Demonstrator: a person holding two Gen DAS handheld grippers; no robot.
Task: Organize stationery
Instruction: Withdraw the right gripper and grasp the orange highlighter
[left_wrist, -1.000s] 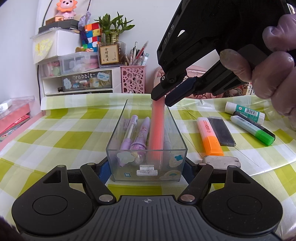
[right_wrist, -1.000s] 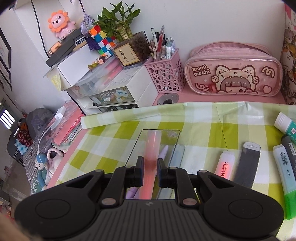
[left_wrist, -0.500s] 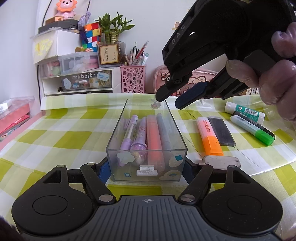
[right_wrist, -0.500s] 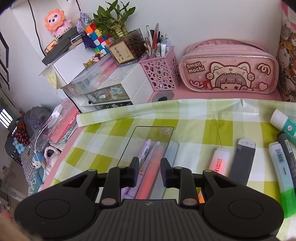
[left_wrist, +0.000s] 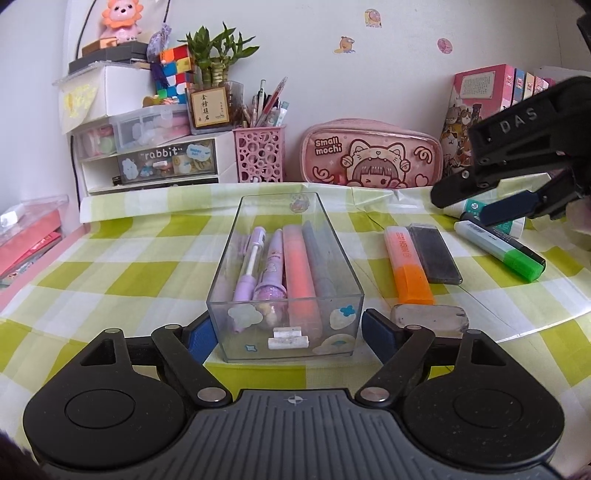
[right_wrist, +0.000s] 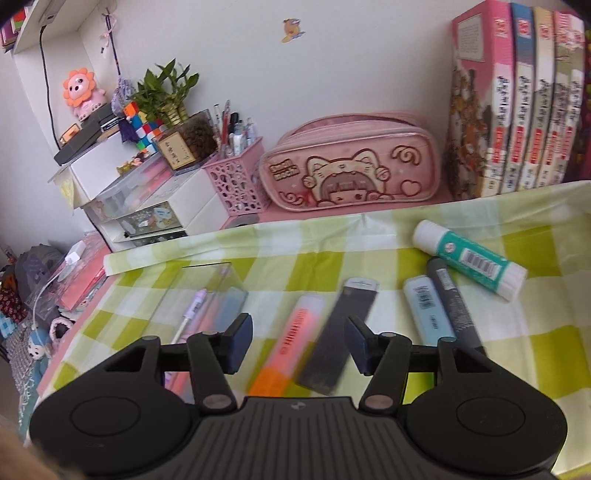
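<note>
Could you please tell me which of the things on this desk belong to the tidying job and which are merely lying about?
Part of the job: clear box; orange highlighter; dark case; green highlighter; glue stick; eraser.

Lying about: pink pencil case; pink pen holder; books; drawer unit.

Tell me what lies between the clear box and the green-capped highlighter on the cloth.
The left wrist view shows the orange highlighter and a dark flat case, side by side, between the clear box and the green-capped highlighter.
</note>
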